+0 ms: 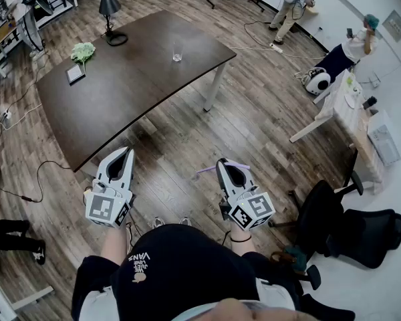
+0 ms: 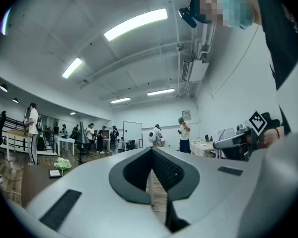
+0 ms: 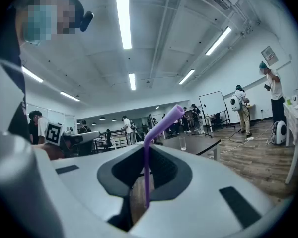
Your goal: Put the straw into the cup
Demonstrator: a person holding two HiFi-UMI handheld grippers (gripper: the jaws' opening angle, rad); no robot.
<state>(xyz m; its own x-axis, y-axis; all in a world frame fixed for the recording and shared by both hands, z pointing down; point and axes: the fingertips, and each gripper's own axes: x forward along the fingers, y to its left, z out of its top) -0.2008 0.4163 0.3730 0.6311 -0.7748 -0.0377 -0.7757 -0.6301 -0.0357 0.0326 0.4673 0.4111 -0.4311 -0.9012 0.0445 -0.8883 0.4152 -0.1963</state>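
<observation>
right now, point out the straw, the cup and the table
straw (image 3: 147, 167), right gripper view, its upright shaft
cup (image 1: 177, 55), head view, its glass wall
table (image 1: 134, 85), head view, bare top

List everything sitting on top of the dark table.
On the dark table: a clear cup, white flowers, a small framed card and a black lamp. Nothing covers them; whether the cup holds anything is too small to tell.
</observation>
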